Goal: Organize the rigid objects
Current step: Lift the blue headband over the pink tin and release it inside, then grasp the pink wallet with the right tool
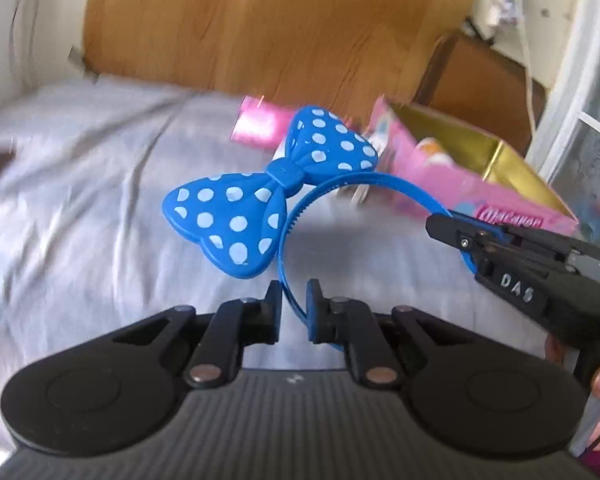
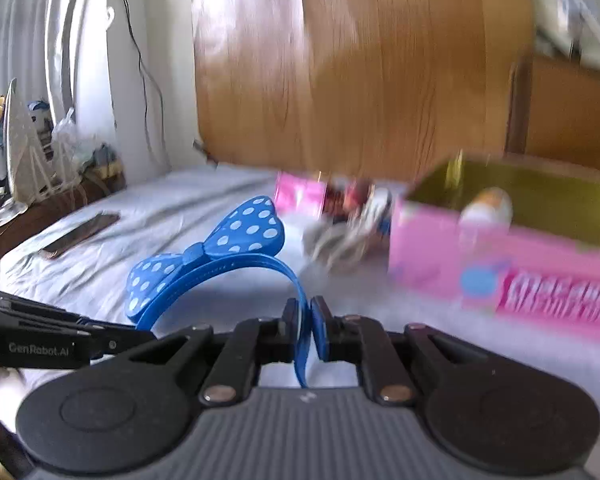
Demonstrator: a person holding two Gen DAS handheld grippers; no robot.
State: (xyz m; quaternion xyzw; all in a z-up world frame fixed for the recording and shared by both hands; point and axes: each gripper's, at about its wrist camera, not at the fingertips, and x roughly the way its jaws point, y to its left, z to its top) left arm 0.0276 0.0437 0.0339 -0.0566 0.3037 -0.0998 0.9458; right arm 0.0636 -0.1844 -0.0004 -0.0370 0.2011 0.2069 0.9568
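- Blue headband point(image 1: 300, 208) with a white-dotted bow point(image 1: 236, 216) hangs above the grey bedsheet point(image 1: 80, 200), one end in each gripper.
- Left gripper point(image 1: 294, 312): one leg of the band runs between its fingers; in its own view the jaws stand narrow around it, touching at least the right pad.
- Right gripper point(image 2: 306, 330): jaws pinched on the band's other end, which passes straight down between the pads.
- A pink box point(image 2: 500, 264) with a gold inside lies on the bed beyond, right of the headband.
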